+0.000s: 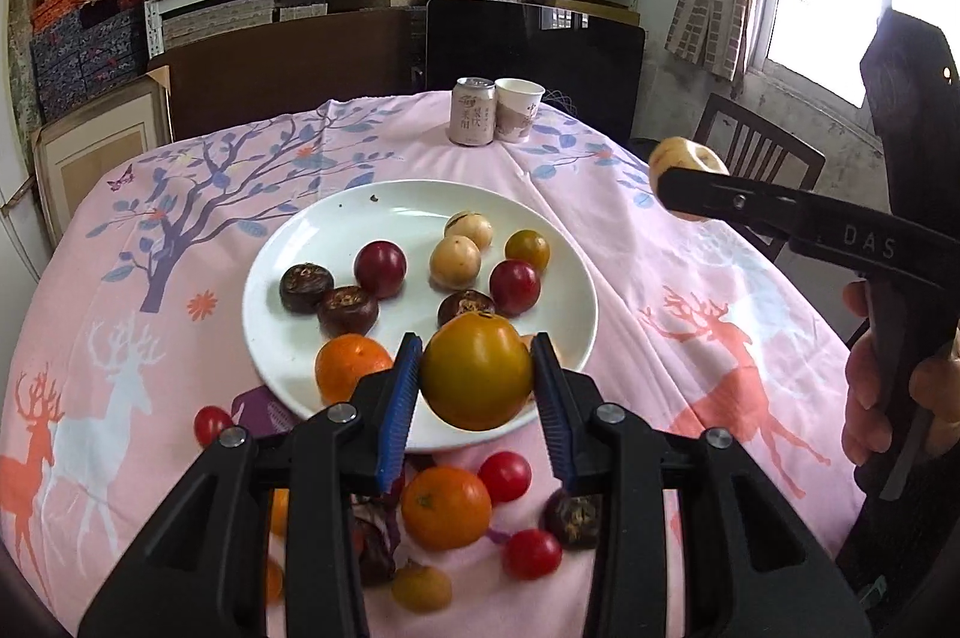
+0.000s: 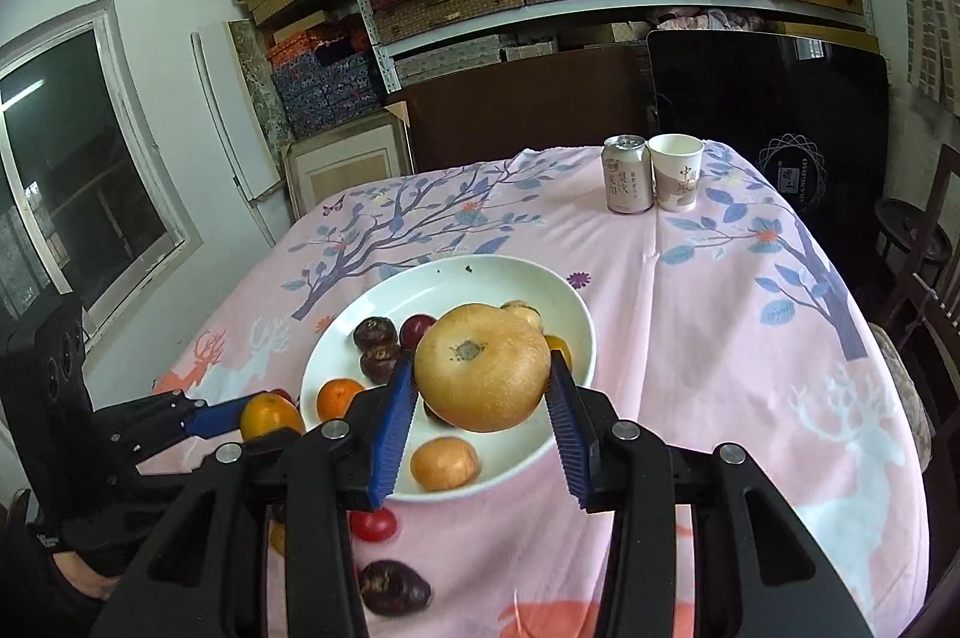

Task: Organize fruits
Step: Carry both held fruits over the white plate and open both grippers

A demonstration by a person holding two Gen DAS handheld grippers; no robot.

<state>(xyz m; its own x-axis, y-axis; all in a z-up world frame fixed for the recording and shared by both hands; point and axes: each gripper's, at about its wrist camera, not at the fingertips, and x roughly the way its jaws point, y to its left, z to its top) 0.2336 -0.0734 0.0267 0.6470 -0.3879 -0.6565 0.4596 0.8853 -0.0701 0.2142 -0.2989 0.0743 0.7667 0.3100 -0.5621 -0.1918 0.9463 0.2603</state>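
Blue-padded left gripper clamps a yellow-green tomato over the plate; right gripper pinches a tan fruit, both approx. narrow.

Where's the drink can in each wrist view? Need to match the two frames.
Left wrist: drink can stands top centre, at the table's far edge, just left of the paper cup.
Right wrist: can sits upper right of centre, again left of the cup.
Shared landmark: the white plate of fruit.
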